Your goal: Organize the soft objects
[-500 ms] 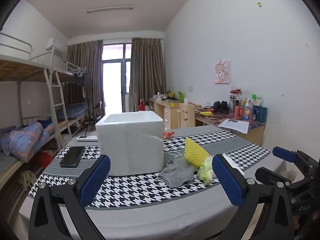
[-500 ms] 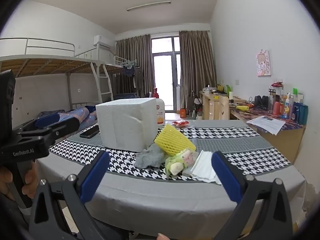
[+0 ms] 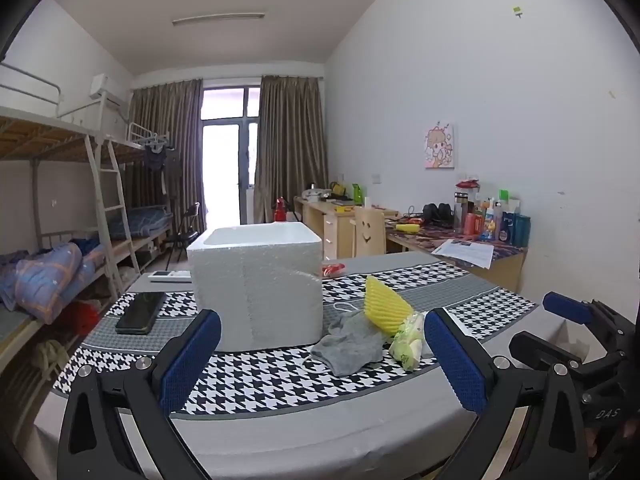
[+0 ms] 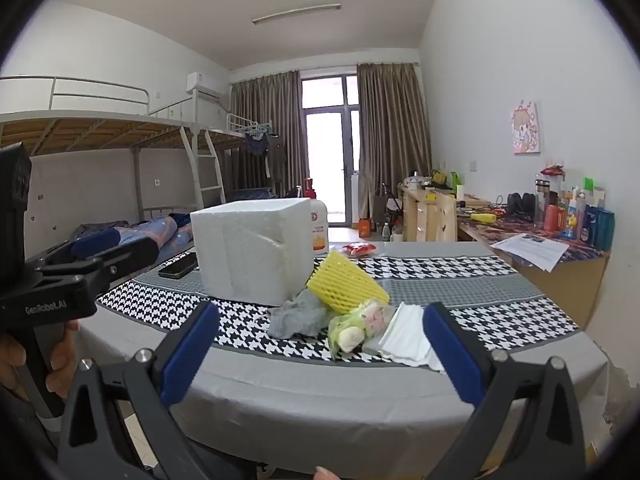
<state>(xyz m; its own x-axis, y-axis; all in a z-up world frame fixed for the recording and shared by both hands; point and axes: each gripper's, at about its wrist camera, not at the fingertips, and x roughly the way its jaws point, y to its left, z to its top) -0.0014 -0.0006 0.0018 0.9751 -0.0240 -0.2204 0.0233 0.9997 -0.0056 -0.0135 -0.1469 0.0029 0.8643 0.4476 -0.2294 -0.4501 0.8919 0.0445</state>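
Both our left gripper (image 3: 322, 354) and right gripper (image 4: 320, 350) hang released and empty near the table edge, because the grey cloth (image 3: 348, 344), yellow foam net (image 3: 386, 306) and bag (image 4: 358, 326) wait right of the foam box (image 3: 258, 284).
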